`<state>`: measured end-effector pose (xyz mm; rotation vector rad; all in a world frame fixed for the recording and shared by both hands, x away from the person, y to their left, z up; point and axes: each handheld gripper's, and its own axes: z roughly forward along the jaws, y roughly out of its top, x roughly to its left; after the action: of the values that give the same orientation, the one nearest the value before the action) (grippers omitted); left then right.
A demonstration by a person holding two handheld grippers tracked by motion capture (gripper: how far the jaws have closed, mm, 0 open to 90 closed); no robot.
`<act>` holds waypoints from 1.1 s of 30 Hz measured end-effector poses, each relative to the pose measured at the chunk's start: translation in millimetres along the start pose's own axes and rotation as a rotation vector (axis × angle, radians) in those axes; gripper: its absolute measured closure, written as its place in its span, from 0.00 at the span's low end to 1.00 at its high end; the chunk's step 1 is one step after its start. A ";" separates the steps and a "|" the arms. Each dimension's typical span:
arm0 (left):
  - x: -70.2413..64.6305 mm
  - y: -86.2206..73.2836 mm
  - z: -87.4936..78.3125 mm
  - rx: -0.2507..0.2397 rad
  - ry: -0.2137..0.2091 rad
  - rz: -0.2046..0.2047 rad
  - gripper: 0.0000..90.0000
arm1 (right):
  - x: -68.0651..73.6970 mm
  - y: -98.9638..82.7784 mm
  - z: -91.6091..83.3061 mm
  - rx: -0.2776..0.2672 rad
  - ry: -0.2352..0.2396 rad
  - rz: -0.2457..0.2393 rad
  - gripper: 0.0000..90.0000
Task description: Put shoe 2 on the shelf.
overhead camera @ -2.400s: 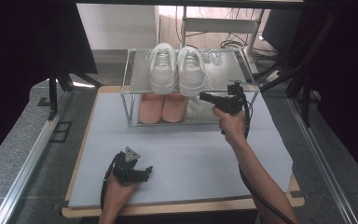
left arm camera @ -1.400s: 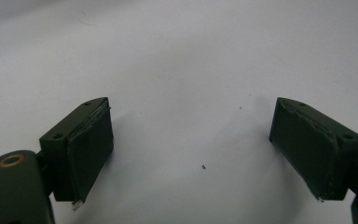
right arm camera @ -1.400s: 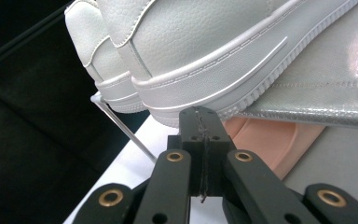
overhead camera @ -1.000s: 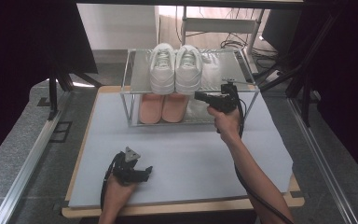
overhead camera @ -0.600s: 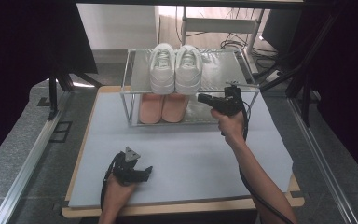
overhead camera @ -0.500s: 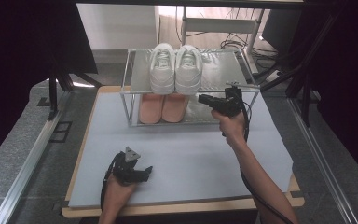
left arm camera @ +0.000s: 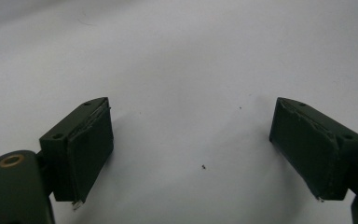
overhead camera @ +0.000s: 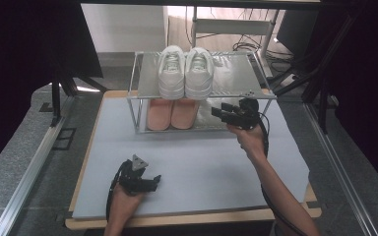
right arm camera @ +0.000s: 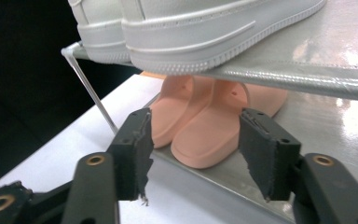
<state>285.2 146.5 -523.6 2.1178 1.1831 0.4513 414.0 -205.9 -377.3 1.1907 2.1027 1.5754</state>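
Right gripper view looks between the right hand-held gripper's (right arm camera: 191, 154) jaws, which have just been opening and stand apart on nothing, toward the pink slippers (right arm camera: 205, 128) on the rack's (overhead camera: 236, 78) lower shelf, under white sneakers (overhead camera: 184, 71). Left hand-held gripper (overhead camera: 140, 181) rests agape on the surface (overhead camera: 202, 162).

Dim soft frames, glare on shelf (overhead camera: 236, 73), dark surroundings

No readable text, label, brand, number or sign on anything in view.
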 end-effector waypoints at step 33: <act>0.1 0.1 -0.1 0.000 0.001 0.003 0.15 | -0.2 -54.6 -31.3 0.151 -0.012 -0.167 0.24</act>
<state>285.3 146.6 -523.6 2.1202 1.1807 0.4538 369.7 -231.5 -414.0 1.0349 2.2823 1.3555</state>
